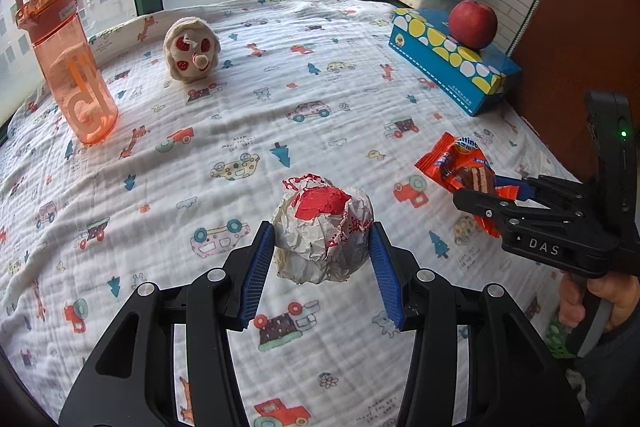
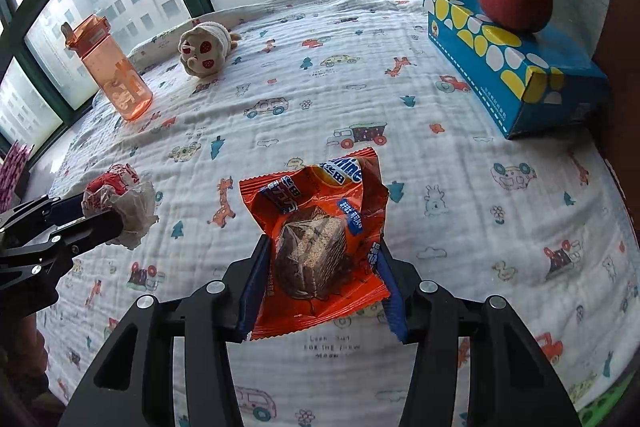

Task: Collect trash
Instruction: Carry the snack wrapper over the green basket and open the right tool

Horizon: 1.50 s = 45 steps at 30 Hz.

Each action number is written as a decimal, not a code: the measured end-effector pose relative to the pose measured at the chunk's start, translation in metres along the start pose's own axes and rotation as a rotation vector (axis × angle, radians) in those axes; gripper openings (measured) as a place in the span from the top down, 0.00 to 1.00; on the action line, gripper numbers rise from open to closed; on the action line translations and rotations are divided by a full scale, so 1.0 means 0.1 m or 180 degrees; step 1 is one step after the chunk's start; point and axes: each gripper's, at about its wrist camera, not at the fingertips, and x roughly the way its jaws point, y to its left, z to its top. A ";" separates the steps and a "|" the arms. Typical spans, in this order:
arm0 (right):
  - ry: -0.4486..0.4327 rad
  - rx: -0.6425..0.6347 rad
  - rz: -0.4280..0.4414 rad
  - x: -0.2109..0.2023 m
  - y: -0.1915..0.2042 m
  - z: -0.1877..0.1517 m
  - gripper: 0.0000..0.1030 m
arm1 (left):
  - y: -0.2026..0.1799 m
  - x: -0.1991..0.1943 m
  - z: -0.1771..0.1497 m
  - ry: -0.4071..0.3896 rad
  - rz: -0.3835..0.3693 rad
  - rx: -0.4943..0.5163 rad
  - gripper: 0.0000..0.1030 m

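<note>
A crumpled white and red paper ball (image 1: 322, 233) sits between the blue pads of my left gripper (image 1: 322, 259), which is shut on it just above the blanket. It also shows at the left of the right wrist view (image 2: 120, 203). My right gripper (image 2: 320, 267) is shut on an orange snack wrapper (image 2: 320, 227) with a chocolate wafer inside. The wrapper also shows in the left wrist view (image 1: 460, 171), held by the right gripper (image 1: 492, 195) at the right.
A printed white blanket (image 1: 280, 107) covers the surface. An orange water bottle (image 1: 68, 63) and a plush toy (image 1: 191, 50) stand at the far left. A blue tissue box (image 1: 452, 59) with a red apple (image 1: 473, 23) on it stands far right. Windows run along the back.
</note>
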 end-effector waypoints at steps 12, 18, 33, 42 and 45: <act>-0.0184 0.0394 -0.0206 -0.82 -0.13 -0.84 0.53 | -0.57 -0.34 -0.36 -0.0050 -0.0260 0.0219 0.53; -0.0280 0.0607 -0.0338 -1.15 -0.26 -1.22 0.53 | -0.89 -0.46 -0.51 -0.0055 -0.0401 0.0334 0.53; -0.0552 0.1195 -0.0715 -1.92 -0.78 -1.96 0.52 | -1.76 -0.65 -0.68 -0.0078 -0.0719 0.0765 0.53; -0.0627 0.1413 -0.0905 -2.18 -1.10 -2.22 0.50 | -2.16 -0.70 -0.71 -0.0080 -0.0829 0.0978 0.53; -0.0640 0.1457 -0.0961 -2.23 -1.18 -2.27 0.49 | -2.26 -0.72 -0.71 -0.0084 -0.0854 0.1031 0.53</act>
